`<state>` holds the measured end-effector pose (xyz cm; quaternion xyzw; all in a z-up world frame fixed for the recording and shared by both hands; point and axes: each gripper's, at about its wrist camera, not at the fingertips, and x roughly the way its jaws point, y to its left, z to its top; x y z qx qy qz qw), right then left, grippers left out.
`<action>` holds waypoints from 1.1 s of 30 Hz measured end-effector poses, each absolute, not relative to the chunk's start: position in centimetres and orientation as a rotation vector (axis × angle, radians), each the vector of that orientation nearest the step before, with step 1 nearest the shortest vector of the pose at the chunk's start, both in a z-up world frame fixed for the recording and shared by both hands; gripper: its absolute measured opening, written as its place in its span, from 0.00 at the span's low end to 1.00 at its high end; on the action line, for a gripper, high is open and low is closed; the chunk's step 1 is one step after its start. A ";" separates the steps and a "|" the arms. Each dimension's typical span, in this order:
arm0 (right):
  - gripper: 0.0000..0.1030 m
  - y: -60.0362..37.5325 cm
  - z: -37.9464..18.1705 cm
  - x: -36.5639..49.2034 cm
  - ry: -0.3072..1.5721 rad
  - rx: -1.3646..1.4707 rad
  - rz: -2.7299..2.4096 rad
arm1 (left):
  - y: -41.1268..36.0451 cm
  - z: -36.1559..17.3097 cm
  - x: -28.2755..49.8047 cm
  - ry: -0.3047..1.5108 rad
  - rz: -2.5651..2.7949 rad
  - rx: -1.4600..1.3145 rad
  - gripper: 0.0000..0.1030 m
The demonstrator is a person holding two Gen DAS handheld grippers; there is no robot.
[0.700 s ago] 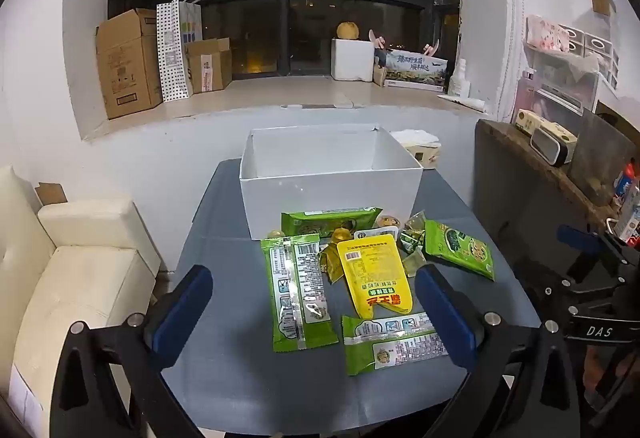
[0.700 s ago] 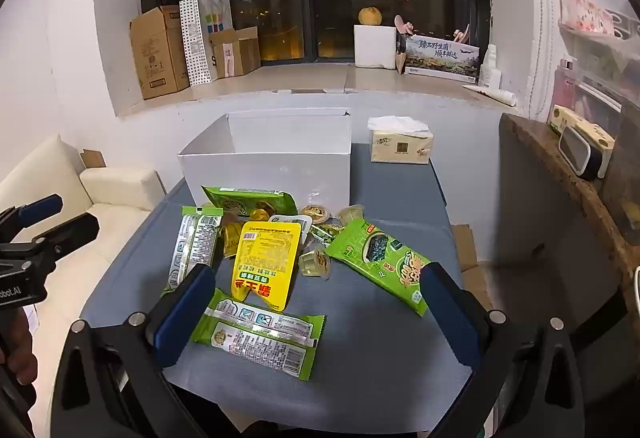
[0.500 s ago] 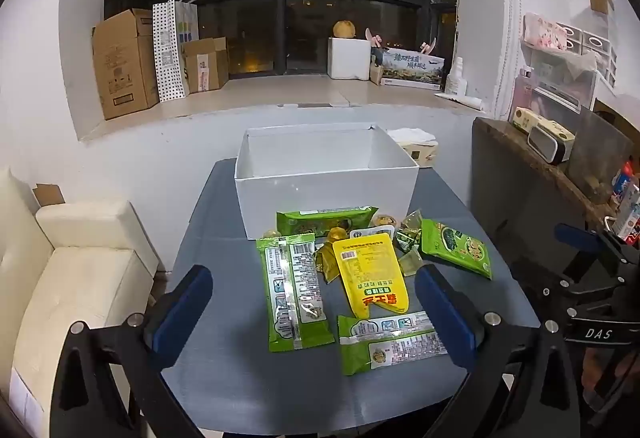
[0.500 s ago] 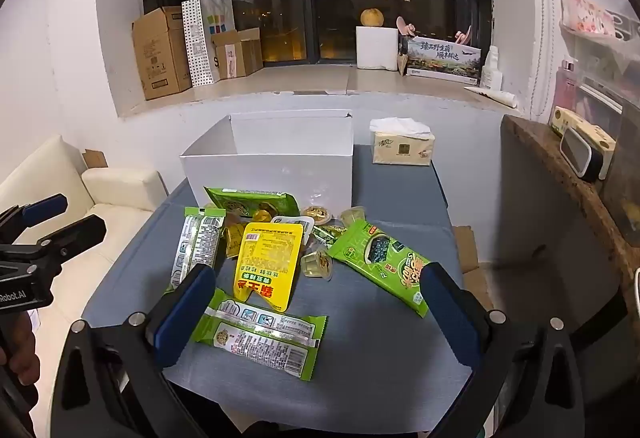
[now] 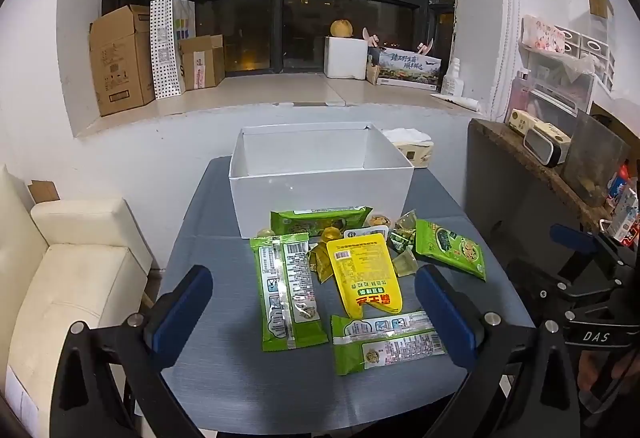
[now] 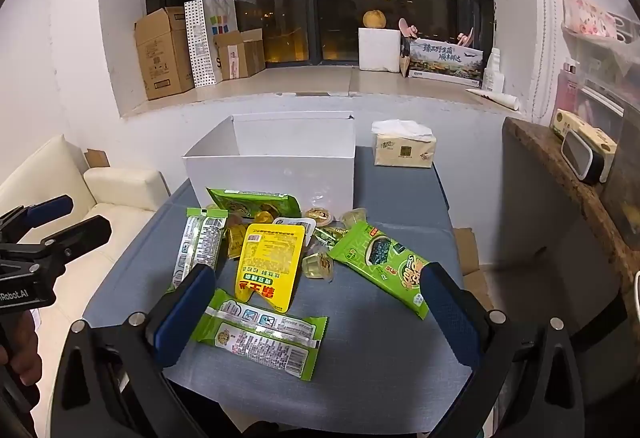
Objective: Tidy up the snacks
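A grey-blue rectangular table (image 5: 224, 378) (image 6: 384, 370) carries everything. At its 12 o'clock edge sits an open white cardboard box (image 5: 320, 184) (image 6: 276, 174), with a beige tissue pack (image 5: 414, 150) (image 6: 402, 148) at about 1 o'clock. In front of the box lies a flat green snack packet (image 5: 320, 220) (image 6: 256, 200). At the centre rests a yellow pouch (image 5: 366, 272) (image 6: 270, 262), ringed by several small clear jelly cups (image 5: 404, 262) (image 6: 318, 264) and little wrapped sweets (image 5: 320, 266). A long green packet (image 5: 286, 288) (image 6: 200, 246) lies toward 9 o'clock, a green seaweed bag (image 5: 450, 250) (image 6: 384, 266) toward 3 o'clock, and 1 more long green packet (image 5: 388, 342) (image 6: 262, 336) toward 6 o'clock.
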<state>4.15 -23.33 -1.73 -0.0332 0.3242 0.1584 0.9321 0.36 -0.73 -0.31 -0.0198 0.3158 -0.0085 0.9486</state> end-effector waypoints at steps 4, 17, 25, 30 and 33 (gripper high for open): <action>1.00 -23.3 -1.6 4.2 0.661 -0.069 0.325 | -0.8 -0.2 0.4 0.642 -0.019 -0.044 1.00; 1.00 -23.3 -1.4 4.2 0.658 -0.070 0.327 | -0.5 0.1 0.3 0.637 -0.022 -0.041 1.00; 1.00 -23.3 -1.3 4.0 0.653 -0.072 0.327 | -0.6 0.2 0.2 0.637 -0.023 -0.042 1.00; 1.00 -23.3 -1.3 4.1 0.651 -0.071 0.327 | -0.6 0.1 0.2 0.638 -0.021 -0.040 1.00; 1.00 -23.4 -1.3 4.0 0.651 -0.071 0.330 | -0.6 0.2 0.2 0.638 -0.022 -0.041 1.00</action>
